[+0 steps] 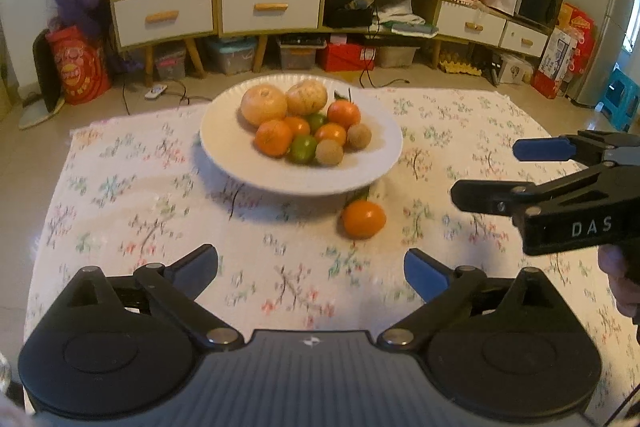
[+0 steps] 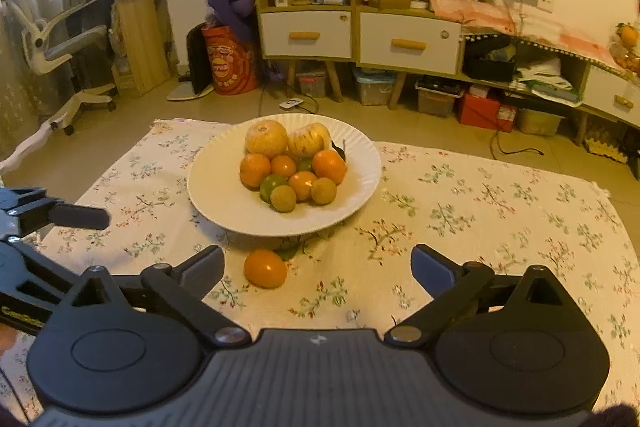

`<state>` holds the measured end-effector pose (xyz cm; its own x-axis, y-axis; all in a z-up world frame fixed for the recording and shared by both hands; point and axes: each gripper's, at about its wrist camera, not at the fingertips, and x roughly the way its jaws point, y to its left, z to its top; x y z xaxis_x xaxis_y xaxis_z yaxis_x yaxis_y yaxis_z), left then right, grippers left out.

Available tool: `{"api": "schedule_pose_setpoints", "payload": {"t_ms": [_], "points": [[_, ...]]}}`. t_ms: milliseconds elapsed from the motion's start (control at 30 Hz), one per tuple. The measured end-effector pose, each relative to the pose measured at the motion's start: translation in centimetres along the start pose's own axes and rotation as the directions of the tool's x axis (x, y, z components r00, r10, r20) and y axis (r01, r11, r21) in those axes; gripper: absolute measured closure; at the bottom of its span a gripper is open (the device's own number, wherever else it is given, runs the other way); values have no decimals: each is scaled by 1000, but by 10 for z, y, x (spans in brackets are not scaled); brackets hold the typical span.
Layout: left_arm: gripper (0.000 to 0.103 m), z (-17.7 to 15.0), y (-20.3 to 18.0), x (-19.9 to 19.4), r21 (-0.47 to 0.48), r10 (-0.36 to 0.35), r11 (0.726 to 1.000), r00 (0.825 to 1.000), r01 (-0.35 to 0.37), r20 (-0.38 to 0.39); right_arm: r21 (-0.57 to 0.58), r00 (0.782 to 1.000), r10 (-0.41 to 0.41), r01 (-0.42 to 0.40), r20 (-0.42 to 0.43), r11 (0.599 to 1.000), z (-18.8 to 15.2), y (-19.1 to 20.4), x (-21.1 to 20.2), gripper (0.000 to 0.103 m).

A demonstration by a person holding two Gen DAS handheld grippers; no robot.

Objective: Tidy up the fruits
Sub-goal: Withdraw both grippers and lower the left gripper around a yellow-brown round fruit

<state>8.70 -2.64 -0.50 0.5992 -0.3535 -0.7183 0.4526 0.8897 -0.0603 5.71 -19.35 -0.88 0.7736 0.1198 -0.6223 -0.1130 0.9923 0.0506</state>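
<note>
The left gripper (image 1: pixel 311 267) has its jaws spread wide with nothing between them, only the flowered cloth (image 1: pixel 132 211) beneath. The right gripper (image 2: pixel 318 269) is just as wide and also empty; in the left wrist view it comes in from the right edge, its blue-padded fingers (image 1: pixel 540 149) apart above the cloth.

Just ahead of both grippers a lone orange (image 2: pixel 265 268) lies on the cloth, close to the near rim of the white plate (image 2: pixel 360 163) but outside it. No finger touches it.

On the plate sits a heap of fruit: two large pale yellow fruits (image 1: pixel 264 105) at the back, several oranges (image 1: pixel 274 137) and two green fruits (image 1: pixel 303 149) in the middle, and two small brown round fruits (image 1: pixel 329 153) at the front.

Beyond the table stands a cabinet (image 1: pixel 272 7) with white drawers.
</note>
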Motion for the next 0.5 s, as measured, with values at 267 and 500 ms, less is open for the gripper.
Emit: {"api": "schedule_pose_setpoints", "payload": {"t_ms": [267, 500], "points": [[16, -28, 8, -7, 43, -10, 999, 1000, 11, -24, -12, 1000, 6, -7, -29, 1000, -26, 7, -3, 0], [16, -57, 14, -19, 77, -8, 997, 999, 10, -33, -89, 999, 3, -8, -52, 996, -47, 20, -3, 0]]}}
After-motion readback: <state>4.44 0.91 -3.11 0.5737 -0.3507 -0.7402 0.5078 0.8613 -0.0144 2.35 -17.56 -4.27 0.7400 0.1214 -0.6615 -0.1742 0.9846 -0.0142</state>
